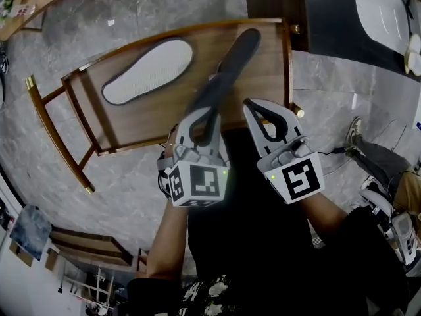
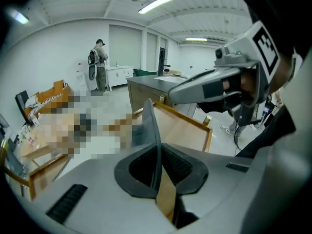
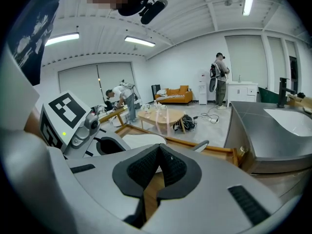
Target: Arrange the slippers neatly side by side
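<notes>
A white slipper (image 1: 150, 71) lies sole up on the left part of the wooden table (image 1: 145, 120). My left gripper (image 1: 205, 114) is shut on the heel end of a dark grey slipper (image 1: 231, 61), which is held on edge above the table and reaches toward the far right corner. In the left gripper view the grey slipper (image 2: 152, 128) stands edge-on, pinched between the pads. My right gripper (image 1: 255, 105) hangs shut and empty over the table's near edge, just right of the left one. In the right gripper view the jaws (image 3: 158, 162) meet with nothing between them, and the white slipper (image 3: 141, 140) lies beyond.
A dark counter with a white sink (image 1: 342, 12) stands past the table's far right corner. Grey stone floor surrounds the table. A shoe and cables (image 1: 355, 133) lie on the floor to the right. Across the room a person (image 2: 99, 65) stands by a cabinet.
</notes>
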Demonstrator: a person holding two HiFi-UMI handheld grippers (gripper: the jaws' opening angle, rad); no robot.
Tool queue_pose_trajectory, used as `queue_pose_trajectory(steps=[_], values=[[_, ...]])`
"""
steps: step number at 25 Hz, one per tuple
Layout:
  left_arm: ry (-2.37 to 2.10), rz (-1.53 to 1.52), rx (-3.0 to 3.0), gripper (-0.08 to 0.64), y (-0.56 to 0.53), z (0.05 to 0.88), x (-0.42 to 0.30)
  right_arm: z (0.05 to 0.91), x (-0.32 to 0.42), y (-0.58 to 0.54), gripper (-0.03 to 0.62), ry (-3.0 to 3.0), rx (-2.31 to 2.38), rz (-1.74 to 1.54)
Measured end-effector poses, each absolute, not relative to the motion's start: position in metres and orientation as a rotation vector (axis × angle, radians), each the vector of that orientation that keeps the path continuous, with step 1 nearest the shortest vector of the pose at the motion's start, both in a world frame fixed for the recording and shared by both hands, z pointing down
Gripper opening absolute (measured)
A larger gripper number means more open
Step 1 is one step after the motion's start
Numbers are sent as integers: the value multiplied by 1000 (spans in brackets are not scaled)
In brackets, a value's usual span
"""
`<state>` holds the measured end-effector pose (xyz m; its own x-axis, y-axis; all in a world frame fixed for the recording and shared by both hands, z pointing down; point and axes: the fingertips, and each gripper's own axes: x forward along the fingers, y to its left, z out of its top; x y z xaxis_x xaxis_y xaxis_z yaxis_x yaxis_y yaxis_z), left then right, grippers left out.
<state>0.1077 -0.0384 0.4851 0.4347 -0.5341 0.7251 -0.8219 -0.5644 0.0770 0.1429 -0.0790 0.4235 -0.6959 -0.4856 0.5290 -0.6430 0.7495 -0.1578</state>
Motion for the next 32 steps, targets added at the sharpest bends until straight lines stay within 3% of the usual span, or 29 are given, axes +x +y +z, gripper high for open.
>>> queue_pose_trajectory(steps=[6, 18, 19, 22, 32], values=[[-1186, 721, 2171, 52, -43, 483, 108, 427, 143, -81, -2, -2479, 839, 462], [-1214, 692, 2034, 103, -33, 497, 74, 423, 113, -75, -2, -2615, 610, 253], [-1210, 697, 2026, 107, -32, 500, 70, 426, 109, -72, 6, -2616, 550, 209], [-1176, 720, 2012, 118, -27, 510, 63, 436, 101, -63, 137, -2579, 375, 5], [-961, 854, 2081, 127, -8, 539, 71, 504, 120, -23, 164, -2313, -151, -212]])
